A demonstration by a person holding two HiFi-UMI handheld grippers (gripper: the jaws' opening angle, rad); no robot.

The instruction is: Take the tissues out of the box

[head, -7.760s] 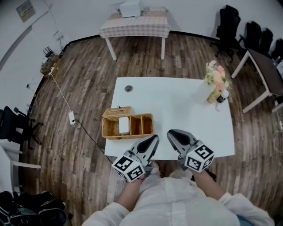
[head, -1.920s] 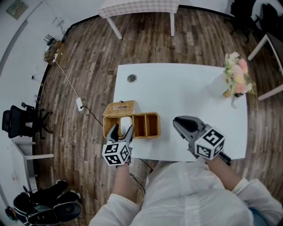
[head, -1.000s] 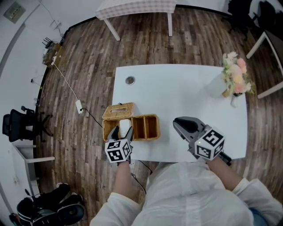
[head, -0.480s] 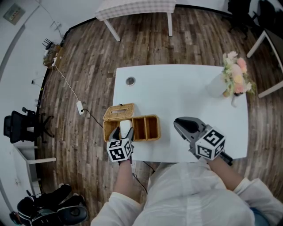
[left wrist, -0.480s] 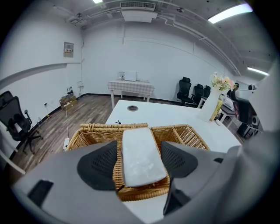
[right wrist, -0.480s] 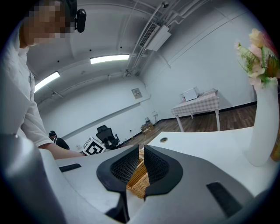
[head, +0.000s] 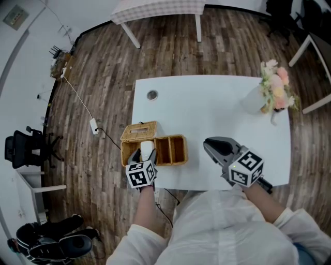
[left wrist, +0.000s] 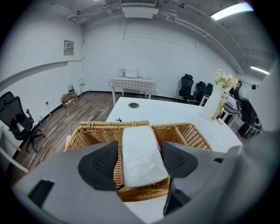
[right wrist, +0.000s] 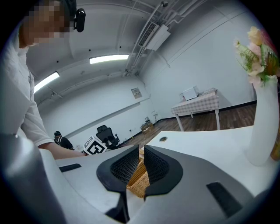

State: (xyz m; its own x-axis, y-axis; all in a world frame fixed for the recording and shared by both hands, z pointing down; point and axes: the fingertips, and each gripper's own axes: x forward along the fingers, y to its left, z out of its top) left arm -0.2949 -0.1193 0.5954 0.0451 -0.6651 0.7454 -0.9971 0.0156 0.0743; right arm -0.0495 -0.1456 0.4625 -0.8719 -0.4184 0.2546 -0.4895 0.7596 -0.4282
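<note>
A white tissue pack [left wrist: 142,155] stands in the left compartment of a wicker basket [head: 176,136] near the white table's front left edge. My left gripper [head: 145,154] reaches into that compartment from the front. Its two black pads [left wrist: 100,164] press against the pack's long sides, so it is shut on the pack. The pack's near end rests over the basket's front rim [left wrist: 144,194]. My right gripper [head: 208,142] hovers over the table right of the basket, jaws nearly together with nothing between them. The basket [right wrist: 139,181] shows just beyond its tips.
A white vase with pink flowers [head: 274,93] stands at the table's far right. A round cable hole [head: 151,94] sits near the far left corner. A checked table [head: 160,6] stands further back, and an office chair [head: 20,150] is on the floor at left.
Since the earliest frame my left gripper has moved from the table's front edge to the basket and around the tissue pack. Over the last second it barely shifts. The right gripper holds still.
</note>
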